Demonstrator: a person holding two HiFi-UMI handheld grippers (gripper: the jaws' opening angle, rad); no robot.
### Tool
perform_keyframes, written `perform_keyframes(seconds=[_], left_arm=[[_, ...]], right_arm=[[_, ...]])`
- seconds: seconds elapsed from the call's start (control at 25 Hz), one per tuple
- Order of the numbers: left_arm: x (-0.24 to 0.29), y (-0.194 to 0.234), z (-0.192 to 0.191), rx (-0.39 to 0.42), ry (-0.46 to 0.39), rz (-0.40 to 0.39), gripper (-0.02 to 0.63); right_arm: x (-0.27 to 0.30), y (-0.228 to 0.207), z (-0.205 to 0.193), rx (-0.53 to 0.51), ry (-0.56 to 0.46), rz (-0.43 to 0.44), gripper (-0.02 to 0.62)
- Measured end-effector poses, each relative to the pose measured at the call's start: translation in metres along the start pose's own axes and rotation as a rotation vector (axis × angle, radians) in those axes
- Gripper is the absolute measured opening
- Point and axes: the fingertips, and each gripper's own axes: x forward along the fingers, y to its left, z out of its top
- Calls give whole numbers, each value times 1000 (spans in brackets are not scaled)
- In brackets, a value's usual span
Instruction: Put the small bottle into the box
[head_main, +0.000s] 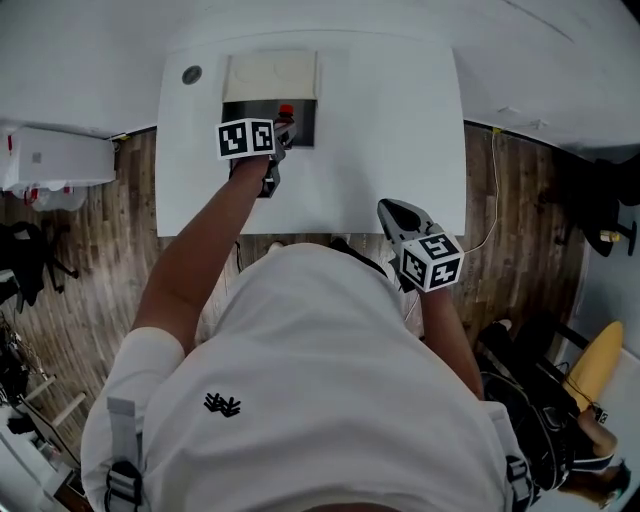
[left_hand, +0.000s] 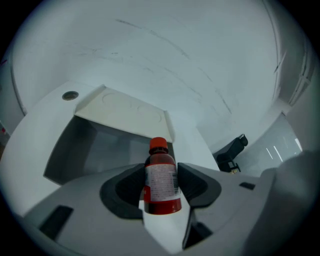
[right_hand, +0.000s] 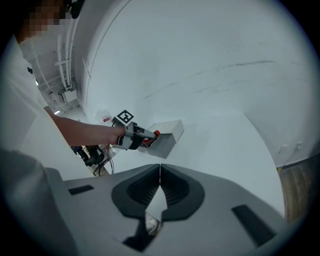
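Left fingers: your left gripper (left_hand: 161, 194) has its jaws clamped on the small bottle (left_hand: 162, 177), one dark pad on each side of the labelled body.
Bottle pose: it stands upright between the pads, red cap (left_hand: 158, 144) pointing away from the camera, dark red contents showing below the label.
Bottle place: in the head view your left gripper (head_main: 283, 126) holds it at the right part of the open box (head_main: 247, 112). The cap shows against the dark interior, but how deep it sits cannot be told.
Box: it rests on the white table (head_main: 400, 130) with its pale lid flap (head_main: 270, 75) folded back on the far side.
Right fingers: your right gripper (right_hand: 159, 187) has its jaw tips pressed together with nothing between them. It hangs over the near edge of the table, well apart from the box.
Bottle label: white band with fine print, too small to read.
Other marks: the cubes on both grippers carry black-and-white square patterns, no words.
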Motion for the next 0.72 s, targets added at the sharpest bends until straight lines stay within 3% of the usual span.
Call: perform_keyframes(seconds=[0.72], left_arm=[[58,24,-11,89,167,284,212]], right_arm=[[-2,-65,4,11,43,76,8]])
